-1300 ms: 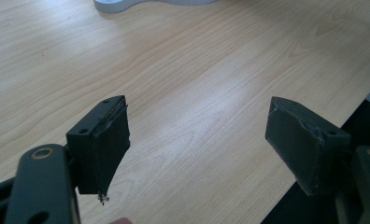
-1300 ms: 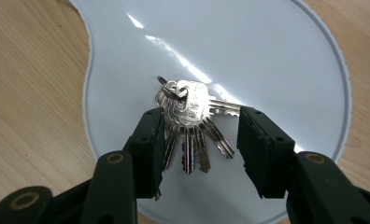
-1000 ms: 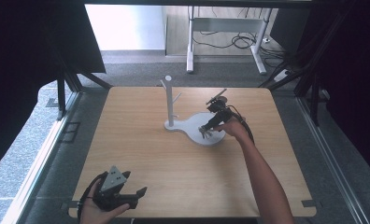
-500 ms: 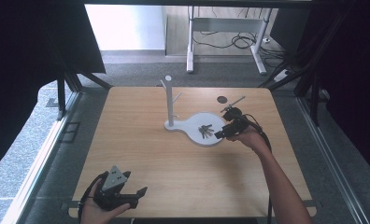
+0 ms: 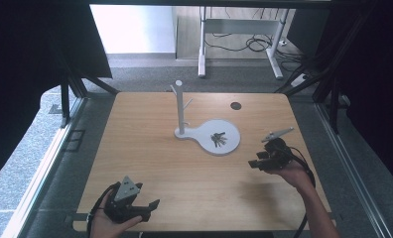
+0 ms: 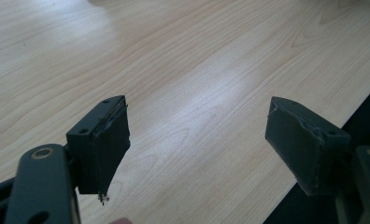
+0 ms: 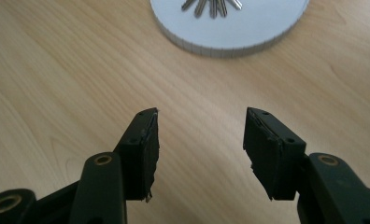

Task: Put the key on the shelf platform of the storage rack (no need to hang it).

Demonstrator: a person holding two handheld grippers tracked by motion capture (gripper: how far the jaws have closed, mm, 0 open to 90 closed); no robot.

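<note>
So the biggest thing here is the square light-wood table [image 5: 150, 163], sitting on grey carpet with dark curtains on both sides and a white-legged desk frame [image 5: 239, 44] with tangled cables behind its far edge. Near the table's middle is a white stand with a round flat base and an upright peg post [image 5: 180, 106]. A small bunch of metal keys [image 5: 218, 140] lies flat on that base, to the right of the post. A little dark round spot [image 5: 235, 105] sits toward the table's far right. The right gripper [image 7: 199, 149] hovers over the table's right side, just off the base, jaws spread wide and empty. The left gripper [image 6: 192, 144] is at the table's near left edge, jaws also wide apart, nothing between them.
</note>
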